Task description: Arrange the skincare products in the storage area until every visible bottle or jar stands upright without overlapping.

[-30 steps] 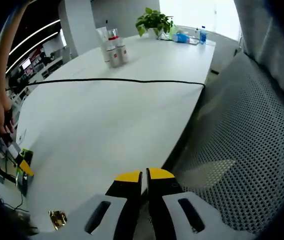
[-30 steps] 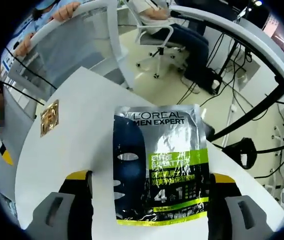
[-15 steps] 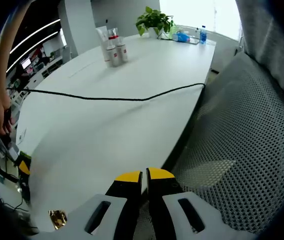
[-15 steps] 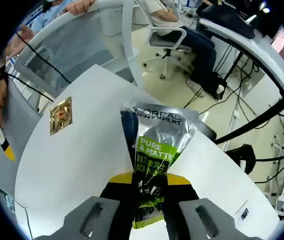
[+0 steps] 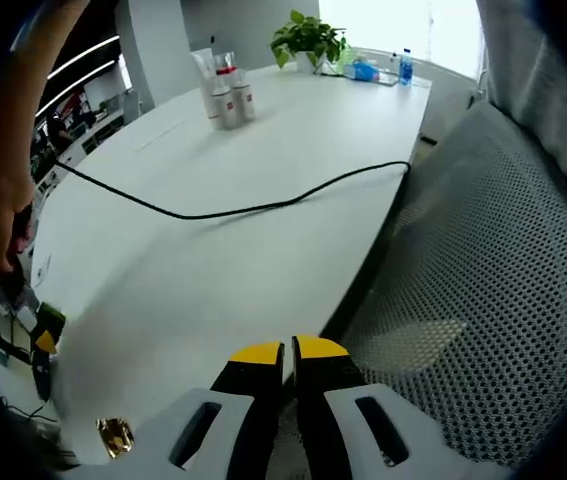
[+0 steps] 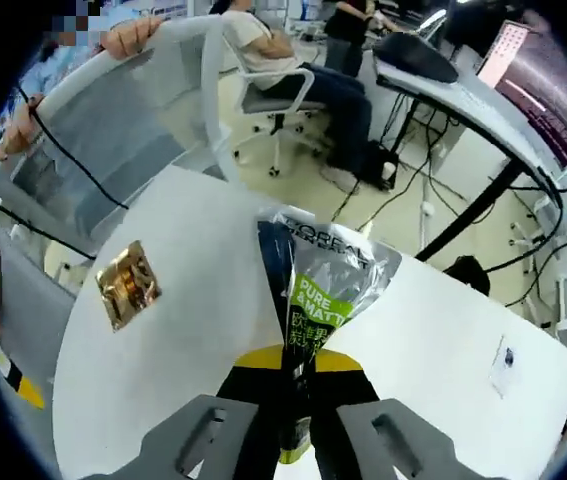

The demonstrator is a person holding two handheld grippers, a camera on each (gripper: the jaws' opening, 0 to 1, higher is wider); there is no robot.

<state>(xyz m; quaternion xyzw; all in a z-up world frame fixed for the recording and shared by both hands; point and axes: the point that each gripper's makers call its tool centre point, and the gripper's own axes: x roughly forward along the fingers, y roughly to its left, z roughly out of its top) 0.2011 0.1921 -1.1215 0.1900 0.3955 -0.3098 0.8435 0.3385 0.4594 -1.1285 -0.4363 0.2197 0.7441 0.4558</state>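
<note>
One silver-and-green foil mask sachet [image 6: 325, 290], crumpled between the clamped right gripper [image 6: 298, 362], could be torn or dropped off the white table's [image 6: 163, 400] corner if jerked, while the left gripper [image 5: 288, 352] is held closed and empty.

In the left gripper view, the left gripper [image 5: 288, 352] sits at 6 o'clock at the table's [image 5: 263, 150] near edge, with the chair [image 5: 493, 290] at 3 o'clock. A cable [image 5: 253, 208] crosses the table. Bottles [image 5: 223, 95] stand far off at 11 o'clock, a plant [image 5: 308, 38] behind them at 12.

In the right gripper view, the sachet [image 6: 323, 290] rises from the right gripper [image 6: 298, 365] over the table [image 6: 433, 330]. A foil packet [image 6: 128, 283] lies at 9 o'clock.
</note>
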